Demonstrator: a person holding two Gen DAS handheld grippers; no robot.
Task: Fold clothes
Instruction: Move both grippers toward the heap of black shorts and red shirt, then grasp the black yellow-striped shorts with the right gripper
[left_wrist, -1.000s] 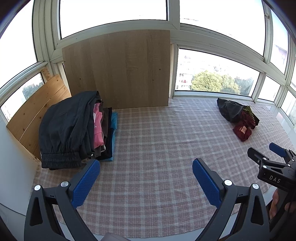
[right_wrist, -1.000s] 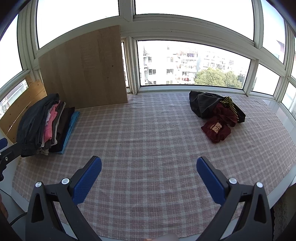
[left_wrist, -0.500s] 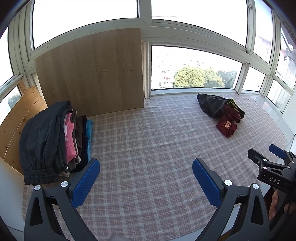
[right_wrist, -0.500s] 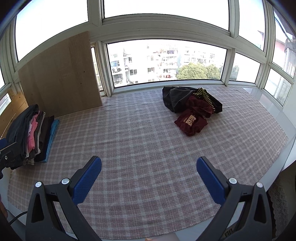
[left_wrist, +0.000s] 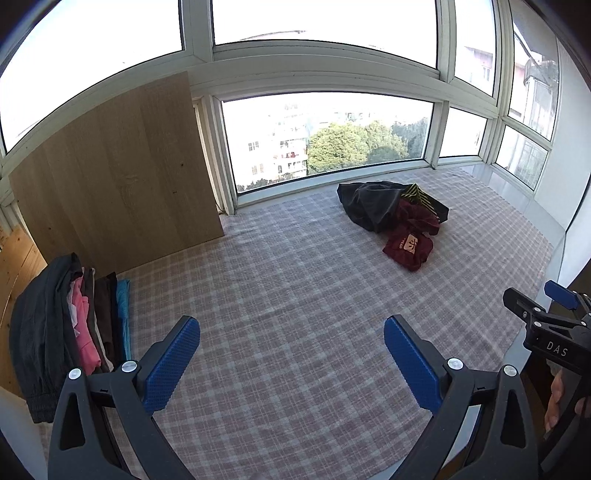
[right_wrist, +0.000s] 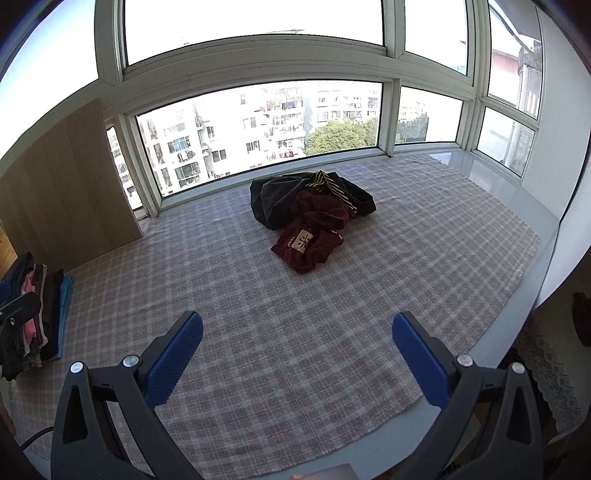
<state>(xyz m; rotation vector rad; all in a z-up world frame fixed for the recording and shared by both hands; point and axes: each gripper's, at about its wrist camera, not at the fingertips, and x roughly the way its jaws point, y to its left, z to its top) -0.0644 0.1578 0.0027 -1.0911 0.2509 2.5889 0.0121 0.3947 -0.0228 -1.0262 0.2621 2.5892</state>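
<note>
Over the near edge of the plaid tablecloth (right_wrist: 295, 314), the right gripper (right_wrist: 297, 328) and left gripper (left_wrist: 291, 332) hang spread wide and empty. Beyond them, toward the window (right_wrist: 258, 125), lies the unfolded heap: a maroon shirt (right_wrist: 306, 243) touching a black garment (right_wrist: 273, 199). Left of the cloth's centre sits the folded stack (left_wrist: 70, 332). Judged risk: pinching the tangled maroon shirt may drag its neighbours or bunch the loose cloth.

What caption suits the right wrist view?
Open right gripper faces a crumpled clothes pile on the checked cloth.
</note>
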